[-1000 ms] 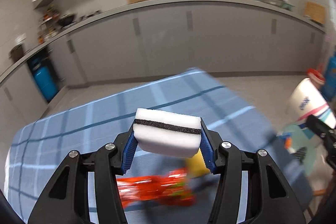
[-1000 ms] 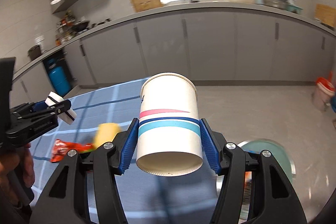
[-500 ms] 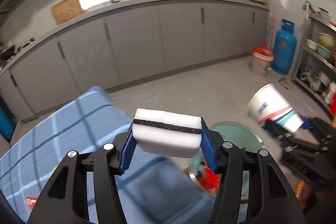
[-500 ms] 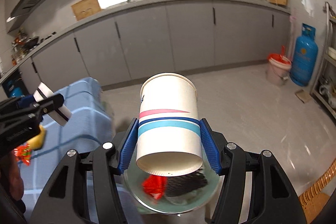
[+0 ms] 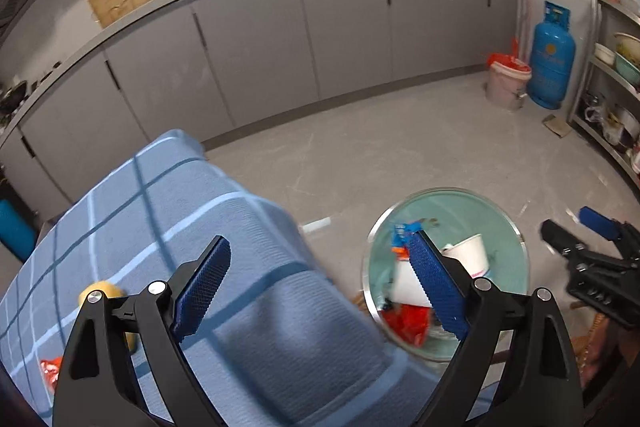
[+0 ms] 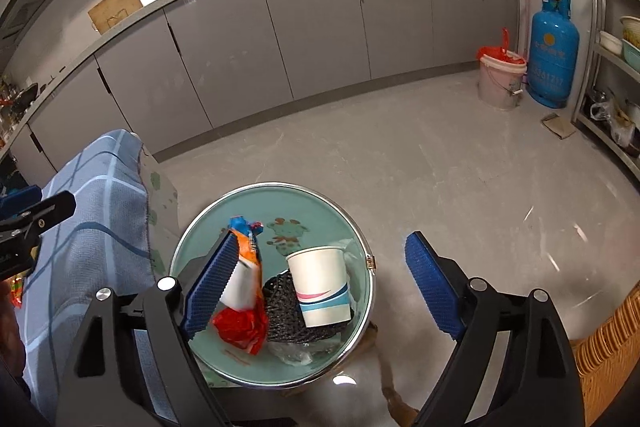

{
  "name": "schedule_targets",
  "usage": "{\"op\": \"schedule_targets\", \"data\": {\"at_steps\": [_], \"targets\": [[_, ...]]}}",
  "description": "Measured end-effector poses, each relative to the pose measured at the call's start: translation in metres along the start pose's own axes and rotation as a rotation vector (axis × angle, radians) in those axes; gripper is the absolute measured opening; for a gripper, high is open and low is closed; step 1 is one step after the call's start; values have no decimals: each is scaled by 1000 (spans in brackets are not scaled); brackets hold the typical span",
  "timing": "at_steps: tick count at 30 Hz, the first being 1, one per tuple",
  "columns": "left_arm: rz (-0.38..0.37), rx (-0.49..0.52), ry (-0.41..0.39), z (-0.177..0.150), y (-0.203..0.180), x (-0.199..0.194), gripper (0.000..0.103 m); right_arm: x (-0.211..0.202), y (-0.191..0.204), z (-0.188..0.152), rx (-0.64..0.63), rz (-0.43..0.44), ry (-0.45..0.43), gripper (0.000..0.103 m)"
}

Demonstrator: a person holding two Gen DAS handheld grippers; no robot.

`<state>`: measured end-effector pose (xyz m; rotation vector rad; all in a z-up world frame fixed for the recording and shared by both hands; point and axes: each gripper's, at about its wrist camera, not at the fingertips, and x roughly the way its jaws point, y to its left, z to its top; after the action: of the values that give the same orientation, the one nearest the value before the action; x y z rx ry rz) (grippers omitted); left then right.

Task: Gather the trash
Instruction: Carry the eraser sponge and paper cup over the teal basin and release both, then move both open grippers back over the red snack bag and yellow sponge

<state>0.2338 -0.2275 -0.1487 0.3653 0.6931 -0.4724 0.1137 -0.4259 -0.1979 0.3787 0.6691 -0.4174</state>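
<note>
Over the bin (image 6: 362,239), at the centre of the right wrist view, the right gripper (image 6: 320,287) hangs with its jaws opening wide and nothing between them. The left gripper (image 5: 320,283) is likewise opening and empty; it sits above the edge of the blue checked cloth (image 5: 168,211), with the bin (image 5: 516,239) at about 3 o'clock from its fingertips. Both point steeply down, which suits letting things fall into the bin rather than setting them down.

Inside the bin, the paper cup (image 6: 322,285) lies nearly upright against a dark mesh object (image 6: 282,315), its mouth toward 12 o'clock and its base toward 6, long axis along that line with a slight lean. An orange and blue wrapper (image 6: 246,267) stands at 9 o'clock from the cup, its long axis also near 12 to 6, with a red crumpled wrapper (image 6: 240,327) below it. A white block shows in the left wrist view behind the left gripper's right finger (image 5: 436,287); whether it is the sponge cannot be told.

On the cloth, a yellow item (image 5: 106,291) and a red wrapper (image 5: 50,367) lie at 8 o'clock, so the task looks part done.
</note>
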Motion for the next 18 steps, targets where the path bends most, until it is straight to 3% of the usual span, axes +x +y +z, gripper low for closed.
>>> {"op": "schedule_targets", "data": {"at_steps": [11,18], "targets": [[153,-84,-8,-27,70,-40,90,-20,67,0,-78,105,-2,87],[317,-128,-5,-62,130,-70,95,-27,126,-13,-161,203,16,90]]}}
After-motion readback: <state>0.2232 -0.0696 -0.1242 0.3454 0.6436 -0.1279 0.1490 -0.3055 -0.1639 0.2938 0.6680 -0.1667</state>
